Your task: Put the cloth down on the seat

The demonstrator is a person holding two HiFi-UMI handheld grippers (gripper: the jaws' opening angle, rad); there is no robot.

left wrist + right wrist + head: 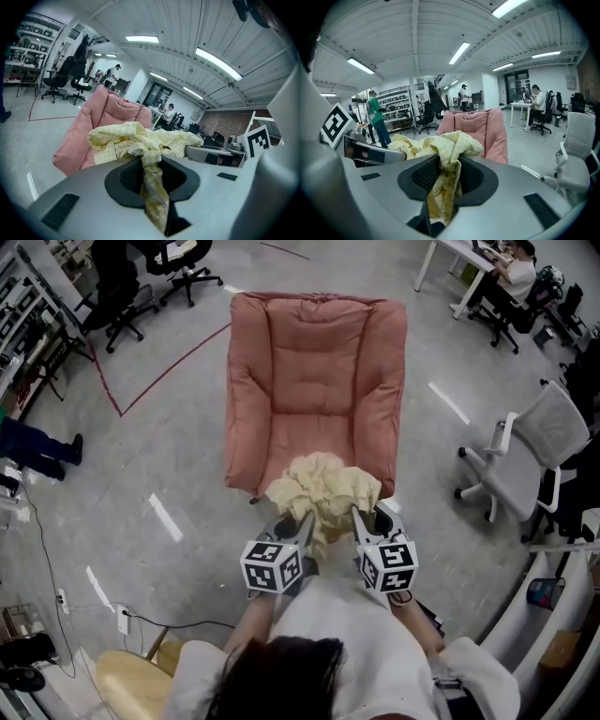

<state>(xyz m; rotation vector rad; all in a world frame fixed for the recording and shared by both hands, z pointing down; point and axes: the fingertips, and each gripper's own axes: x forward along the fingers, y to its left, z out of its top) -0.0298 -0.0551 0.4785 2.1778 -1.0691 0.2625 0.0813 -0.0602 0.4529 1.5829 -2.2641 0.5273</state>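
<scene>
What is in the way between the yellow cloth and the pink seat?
Nothing visible. The left gripper and right gripper hold the cloth bunched at the front edge of the seat, whose cushion is bare.

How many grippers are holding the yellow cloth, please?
2. The left gripper is shut on the left side of the cloth, and the right gripper on its right side, near the front edge of the pink armchair.

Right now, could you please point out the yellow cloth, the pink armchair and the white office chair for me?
yellow cloth (323,486): head view, middle of the bunched fabric.
pink armchair (317,371): head view, bare back cushion.
white office chair (551,423): head view, its backrest.
</scene>
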